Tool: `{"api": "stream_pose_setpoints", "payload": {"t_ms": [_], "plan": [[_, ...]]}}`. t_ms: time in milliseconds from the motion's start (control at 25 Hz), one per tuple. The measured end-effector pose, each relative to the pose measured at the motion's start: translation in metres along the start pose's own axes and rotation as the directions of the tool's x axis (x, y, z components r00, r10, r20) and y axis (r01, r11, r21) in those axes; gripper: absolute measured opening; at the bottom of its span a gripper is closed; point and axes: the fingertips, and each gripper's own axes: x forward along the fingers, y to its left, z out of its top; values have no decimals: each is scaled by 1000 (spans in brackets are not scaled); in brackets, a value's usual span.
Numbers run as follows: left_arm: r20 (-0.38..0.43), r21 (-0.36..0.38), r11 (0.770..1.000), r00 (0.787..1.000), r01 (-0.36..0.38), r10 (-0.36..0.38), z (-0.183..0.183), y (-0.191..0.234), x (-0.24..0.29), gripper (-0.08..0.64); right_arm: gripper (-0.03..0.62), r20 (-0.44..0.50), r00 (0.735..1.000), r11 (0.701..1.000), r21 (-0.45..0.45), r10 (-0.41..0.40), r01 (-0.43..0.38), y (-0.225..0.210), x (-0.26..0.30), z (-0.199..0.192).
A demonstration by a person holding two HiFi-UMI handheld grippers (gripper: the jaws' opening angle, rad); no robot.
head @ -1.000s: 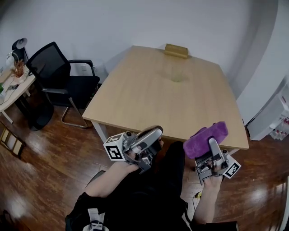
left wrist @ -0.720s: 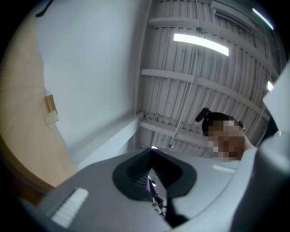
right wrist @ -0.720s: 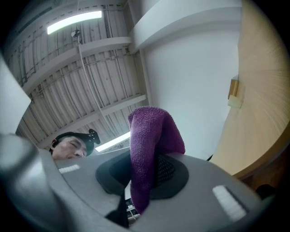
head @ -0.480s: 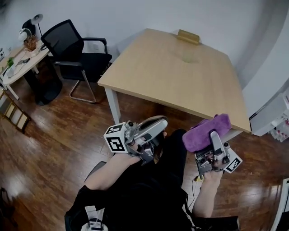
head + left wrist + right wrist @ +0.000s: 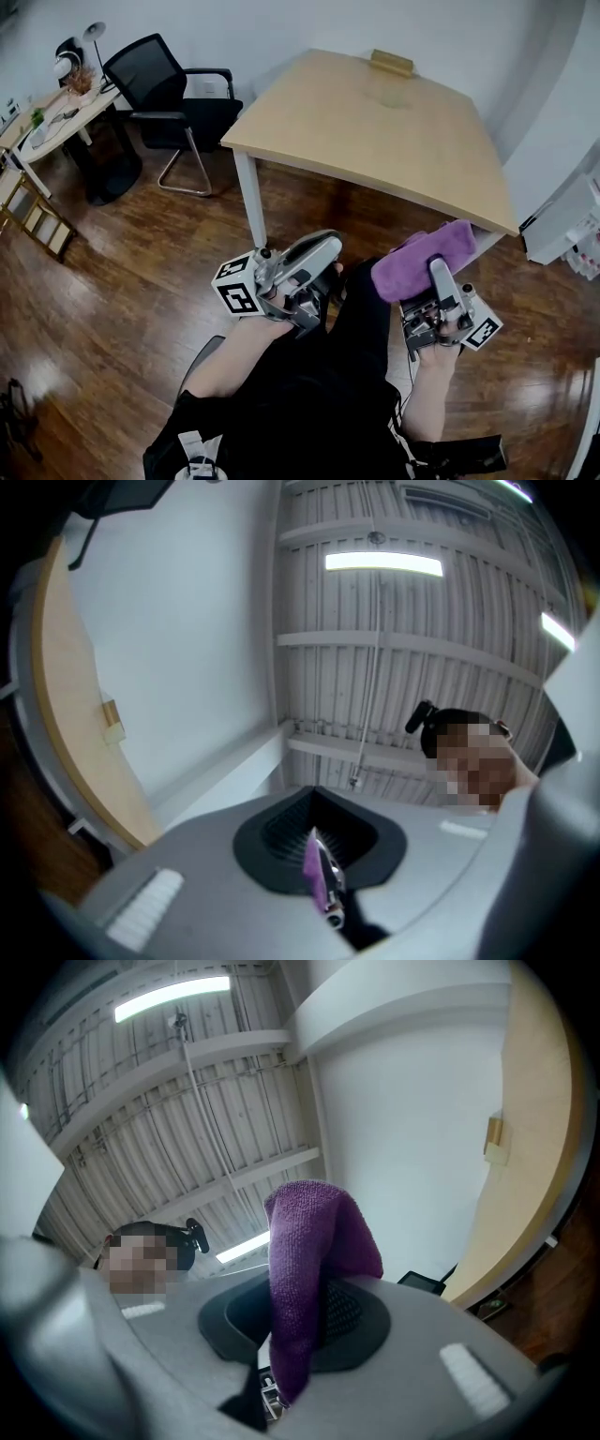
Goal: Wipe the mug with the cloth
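Note:
My right gripper (image 5: 433,274) is shut on a purple cloth (image 5: 422,262), which bunches over its jaws and hangs down between them in the right gripper view (image 5: 309,1241). My left gripper (image 5: 319,253) is held beside it over my lap, jaws pressed together with nothing between them; the left gripper view (image 5: 314,847) shows only ceiling and wall beyond. Both grippers point upward, well short of the wooden table (image 5: 309,141). A faint, pale greenish see-through object (image 5: 394,95), possibly the mug, stands near the table's far end.
A tan block (image 5: 391,63) lies at the table's far edge. A black office chair (image 5: 164,89) stands to the left of the table, with a small side desk (image 5: 47,127) beyond it. Wooden floor surrounds me. A white cabinet (image 5: 562,225) stands at the right.
The table has slid farther away and upward in the head view. Both grippers stay near my lap, the right still gripping the cloth.

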Motion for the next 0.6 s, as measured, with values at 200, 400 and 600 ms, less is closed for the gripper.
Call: {"api": "stream_pose_setpoints", "payload": {"t_ms": [200, 400, 600], "plan": [[16, 20, 1000, 1000, -6, 5, -11, -28, -4, 11, 57, -6, 1000, 1000, 0, 18, -18, 25, -6, -12], [16, 20, 1000, 1000, -21, 21, -9, -29, -3, 11, 57, -3, 1000, 1000, -21, 12, -13, 30, -2, -10], [-25, 33, 996, 996, -80, 81, -23, -29, -2, 11, 57, 18, 1000, 999, -53, -14, 15, 41, -14, -6]]}}
